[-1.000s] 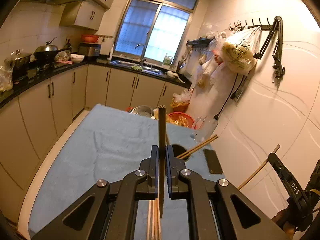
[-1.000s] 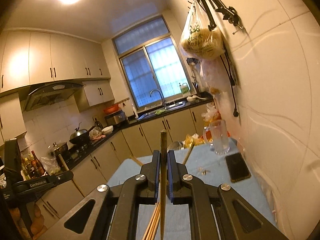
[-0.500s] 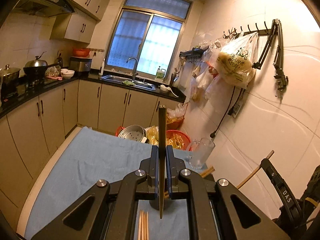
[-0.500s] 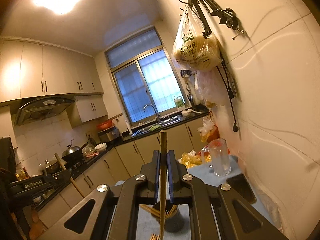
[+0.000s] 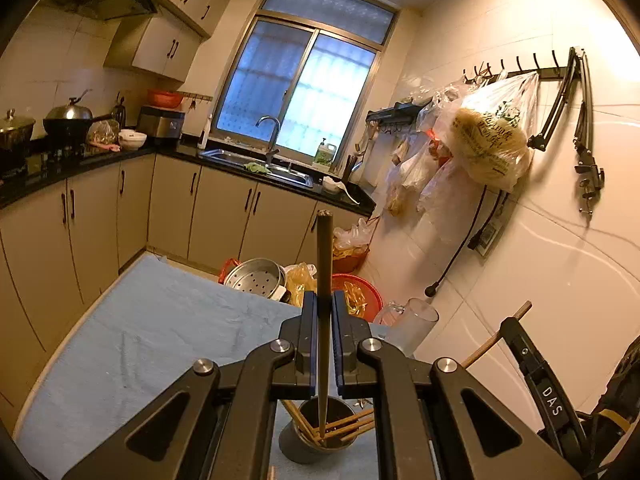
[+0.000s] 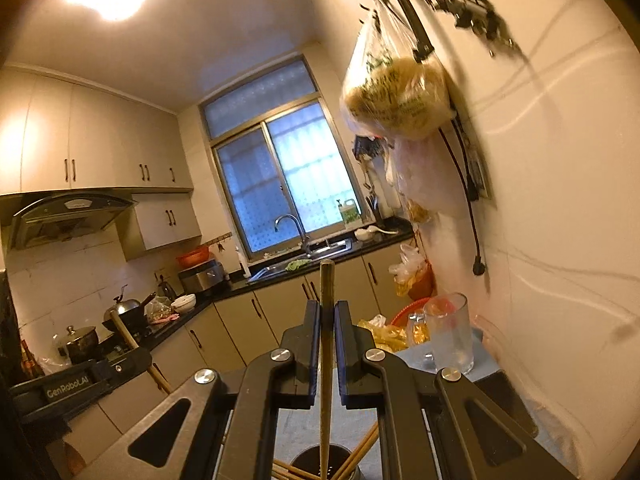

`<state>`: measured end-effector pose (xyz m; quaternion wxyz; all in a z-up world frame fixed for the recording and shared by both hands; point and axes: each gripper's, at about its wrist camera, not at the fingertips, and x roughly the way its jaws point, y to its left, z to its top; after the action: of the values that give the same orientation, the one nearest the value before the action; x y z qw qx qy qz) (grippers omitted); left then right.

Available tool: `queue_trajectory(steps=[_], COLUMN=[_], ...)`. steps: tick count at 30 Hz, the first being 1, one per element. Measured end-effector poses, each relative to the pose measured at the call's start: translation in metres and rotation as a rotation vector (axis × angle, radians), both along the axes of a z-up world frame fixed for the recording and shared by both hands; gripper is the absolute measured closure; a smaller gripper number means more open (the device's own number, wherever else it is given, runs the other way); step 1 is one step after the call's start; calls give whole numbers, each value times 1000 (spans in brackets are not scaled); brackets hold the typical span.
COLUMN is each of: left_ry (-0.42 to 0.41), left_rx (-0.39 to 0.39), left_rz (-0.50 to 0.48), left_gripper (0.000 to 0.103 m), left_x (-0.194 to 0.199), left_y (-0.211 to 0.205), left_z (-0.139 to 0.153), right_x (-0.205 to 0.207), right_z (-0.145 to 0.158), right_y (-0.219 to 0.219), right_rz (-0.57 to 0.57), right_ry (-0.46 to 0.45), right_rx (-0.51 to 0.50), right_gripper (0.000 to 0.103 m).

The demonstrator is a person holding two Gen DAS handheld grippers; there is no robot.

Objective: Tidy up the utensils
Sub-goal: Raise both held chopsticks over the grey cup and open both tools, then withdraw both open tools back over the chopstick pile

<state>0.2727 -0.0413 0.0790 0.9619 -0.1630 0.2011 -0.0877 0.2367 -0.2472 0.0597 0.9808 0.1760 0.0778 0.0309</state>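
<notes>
Left gripper [image 5: 324, 312] has its matte black fingers pinched hard on a slim, dark, tapering chopstick [image 5: 323, 280], held upright with its narrow tip down inside the round grey holder cup [image 5: 294, 446] on the wrinkled blue cloth [image 5: 152, 336]. Pale bamboo sticks [image 5: 348, 426] lean in the cup. Right gripper [image 6: 327, 316] clamps a light wooden chopstick [image 6: 326, 320] likewise, tip poised at the cup's mouth, near the ribbed clear glass mug [image 6: 450, 336].

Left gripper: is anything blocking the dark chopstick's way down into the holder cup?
Nothing foreign. The dark chopstick points into the holder cup, where only wooden chopsticks lean to the sides, partly crowding the mouth.
</notes>
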Motion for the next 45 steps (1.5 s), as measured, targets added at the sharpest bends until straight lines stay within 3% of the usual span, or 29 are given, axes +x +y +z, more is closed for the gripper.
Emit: queue_trajectory(steps=[12, 31, 34, 36, 43, 45], left_ry=[88, 195, 214, 202, 181, 203], left_rx=[23, 80, 52, 39, 52, 68], left_rz=[-22, -64, -65, -61, -29, -24], left_gripper=[96, 94, 83, 66, 49, 43], left_x=[13, 19, 16, 7, -49, -73], left_y=[-7, -11, -6, 2, 37, 48], left_z=[-39, -61, -58, -51, -30, -35], right_x=[19, 29, 29, 24, -32, -58], right_z=[-35, -63, -64, -60, -35, -35], right_y=[-1, 2, -2, -9, -17, -15], right_rz=[-10, 65, 78, 73, 87, 99], right_ry=[70, 203, 230, 236, 203, 203], right_rx=[14, 9, 42, 79, 109, 88], right_gripper=[95, 92, 89, 81, 64, 49])
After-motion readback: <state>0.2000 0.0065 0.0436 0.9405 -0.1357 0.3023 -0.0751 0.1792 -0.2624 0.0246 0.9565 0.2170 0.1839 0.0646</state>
